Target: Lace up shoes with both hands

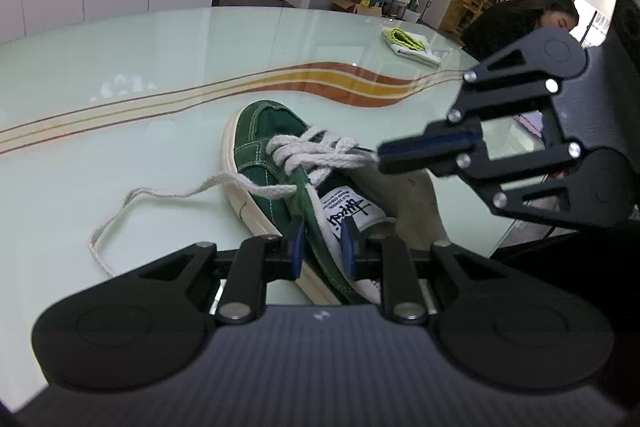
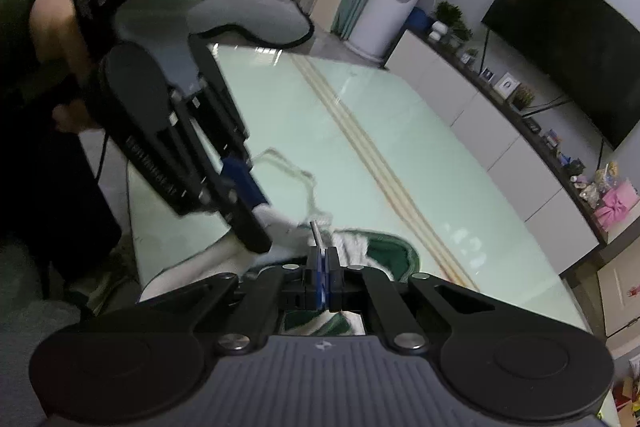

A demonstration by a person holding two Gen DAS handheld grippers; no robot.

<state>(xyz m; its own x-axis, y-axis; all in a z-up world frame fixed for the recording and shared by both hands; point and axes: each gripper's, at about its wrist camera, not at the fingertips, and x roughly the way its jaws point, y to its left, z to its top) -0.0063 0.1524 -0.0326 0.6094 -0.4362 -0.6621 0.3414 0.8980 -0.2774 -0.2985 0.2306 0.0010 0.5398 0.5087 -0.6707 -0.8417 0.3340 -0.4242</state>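
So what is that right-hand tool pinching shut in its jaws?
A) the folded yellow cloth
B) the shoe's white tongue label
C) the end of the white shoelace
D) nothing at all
C: the right gripper is closed on the tip of the white shoelace above the green suede sneaker; the yellow cloth lies far off.

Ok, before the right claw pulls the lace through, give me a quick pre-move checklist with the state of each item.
1. Right claw shut on the lace end: ok, fingers closed, tip pinched.
2. Left claw bracing the green shoe: its fingers straddle the eyelet flap beside the tongue; firm contact, cannot tell.
3. Other lace end free of snags: ok, lying loose on the table.
4. Pull path clear: ok, only a folded cloth far off.
5. Lace through the correct eyelet: cannot tell, crossings hide it.
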